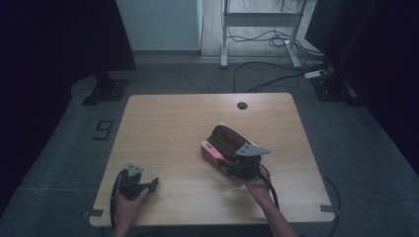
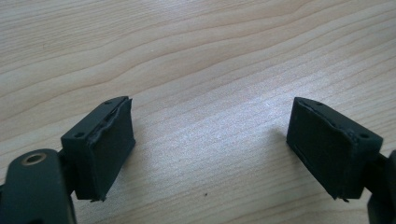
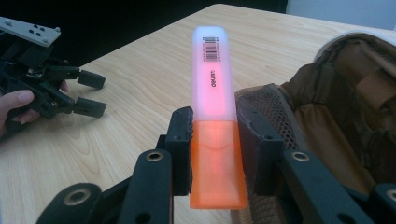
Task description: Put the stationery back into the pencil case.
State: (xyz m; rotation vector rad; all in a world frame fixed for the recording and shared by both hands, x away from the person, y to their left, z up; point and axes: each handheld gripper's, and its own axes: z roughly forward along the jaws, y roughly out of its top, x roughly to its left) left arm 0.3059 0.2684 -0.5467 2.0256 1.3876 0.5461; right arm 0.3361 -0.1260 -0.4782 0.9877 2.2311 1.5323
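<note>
Now right gripper (image 3: 212,154) clamps highlighter (image 3: 213,112) beside open pouch (image 3: 336,116); likely next: tip it in. Left gripper (image 2: 210,149) wide, idle on table (image 2: 187,56).

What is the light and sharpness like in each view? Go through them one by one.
High view: dim and bluish, dark at the sides, the table the brightest part, the brown pouch murky. Left gripper view: bright and even, with a soft sheen on the wood between the open jaws, which look slightly soft. Right gripper view: well lit; the orange highlighter glows, its barcode sharp, the background soft.
</note>
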